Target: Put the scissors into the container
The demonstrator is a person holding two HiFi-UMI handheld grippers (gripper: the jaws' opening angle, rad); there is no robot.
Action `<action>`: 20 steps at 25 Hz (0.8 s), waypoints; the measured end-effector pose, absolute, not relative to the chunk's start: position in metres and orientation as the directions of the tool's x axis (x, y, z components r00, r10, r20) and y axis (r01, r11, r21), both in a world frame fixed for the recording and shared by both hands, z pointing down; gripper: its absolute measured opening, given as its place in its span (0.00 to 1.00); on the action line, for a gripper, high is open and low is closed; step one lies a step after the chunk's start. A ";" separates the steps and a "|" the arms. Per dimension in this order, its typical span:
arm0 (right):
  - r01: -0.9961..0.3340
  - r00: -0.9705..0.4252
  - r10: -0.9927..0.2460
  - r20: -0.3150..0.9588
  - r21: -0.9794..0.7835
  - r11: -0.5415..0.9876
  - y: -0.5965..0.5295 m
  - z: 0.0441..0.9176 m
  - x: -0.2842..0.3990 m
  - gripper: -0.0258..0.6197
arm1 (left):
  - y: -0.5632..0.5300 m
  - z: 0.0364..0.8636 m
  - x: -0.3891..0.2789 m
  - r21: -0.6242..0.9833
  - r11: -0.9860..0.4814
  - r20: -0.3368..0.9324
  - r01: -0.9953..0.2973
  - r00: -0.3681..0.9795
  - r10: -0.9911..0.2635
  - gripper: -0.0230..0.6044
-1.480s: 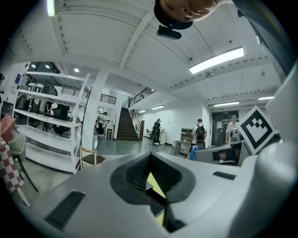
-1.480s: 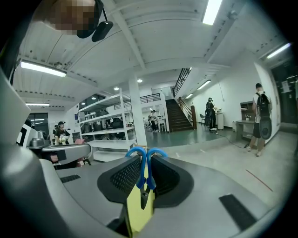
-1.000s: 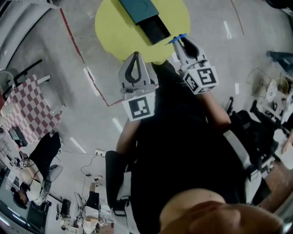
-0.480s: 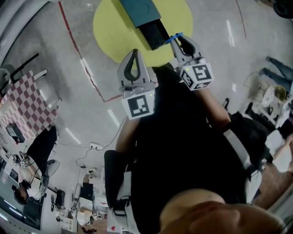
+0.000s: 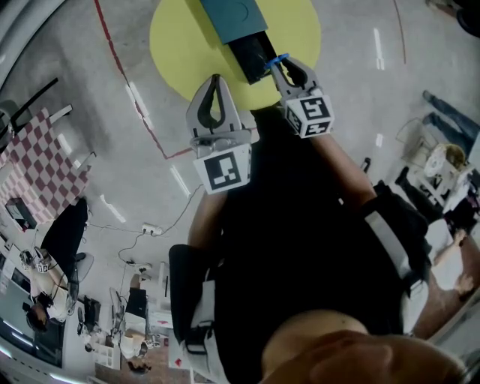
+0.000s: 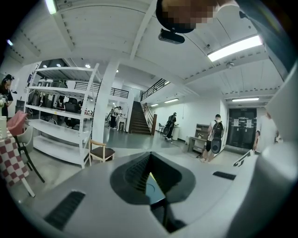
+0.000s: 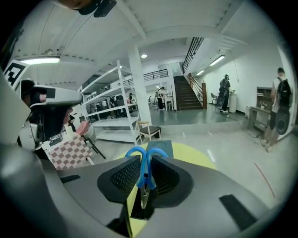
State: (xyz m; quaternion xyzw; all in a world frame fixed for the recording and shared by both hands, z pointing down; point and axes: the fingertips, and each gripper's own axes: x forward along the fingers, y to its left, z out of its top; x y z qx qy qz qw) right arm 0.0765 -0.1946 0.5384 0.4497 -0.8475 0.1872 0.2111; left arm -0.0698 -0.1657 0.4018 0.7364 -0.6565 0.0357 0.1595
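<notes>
My right gripper (image 5: 280,64) is shut on the blue-handled scissors (image 5: 277,60), held at the near edge of the round yellow table (image 5: 180,45). In the right gripper view the scissors (image 7: 145,169) stand between the jaws, blue handles up and blades pointing down. The container (image 5: 234,16) is a teal box with a dark open part (image 5: 253,52) right beside the scissors. In the right gripper view the container (image 7: 163,147) shows just behind the handles. My left gripper (image 5: 216,78) hovers left of the table edge, shut with nothing in it, and its own view (image 6: 150,155) looks out across the room.
A red line (image 5: 120,67) runs across the grey floor left of the table. A checked cloth (image 5: 37,176) lies far left. White shelving (image 6: 60,116), a wooden chair (image 6: 100,151), stairs and several standing people fill the room beyond.
My right gripper has carried the scissors forward, from the table's near edge up to the dark open end of the container. The left gripper has shifted slightly left.
</notes>
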 end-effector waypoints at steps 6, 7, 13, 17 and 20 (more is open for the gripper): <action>-0.826 -0.511 -0.631 0.584 -0.129 0.549 -0.195 0.581 0.064 0.16 | -0.173 0.413 -0.079 0.189 -0.070 0.275 -0.979 0.121 -0.954 0.03; -0.824 -0.507 -0.626 0.592 -0.122 0.553 -0.195 0.588 0.062 0.16 | -0.173 0.415 -0.081 0.189 -0.068 0.276 -0.980 0.120 -0.954 0.03; -0.817 -0.494 -0.591 0.638 -0.107 0.567 -0.194 0.624 0.064 0.16 | -0.178 0.420 -0.081 0.197 -0.052 0.290 -0.979 0.109 -0.951 0.03; -0.807 -0.505 -0.560 0.657 -0.128 0.577 -0.192 0.637 0.061 0.16 | -0.181 0.423 -0.080 0.200 -0.044 0.300 -0.979 0.104 -0.948 0.03; -0.805 -0.495 -0.542 0.680 -0.123 0.581 -0.191 0.654 0.061 0.16 | -0.183 0.426 -0.083 0.202 -0.037 0.306 -0.979 0.099 -0.947 0.03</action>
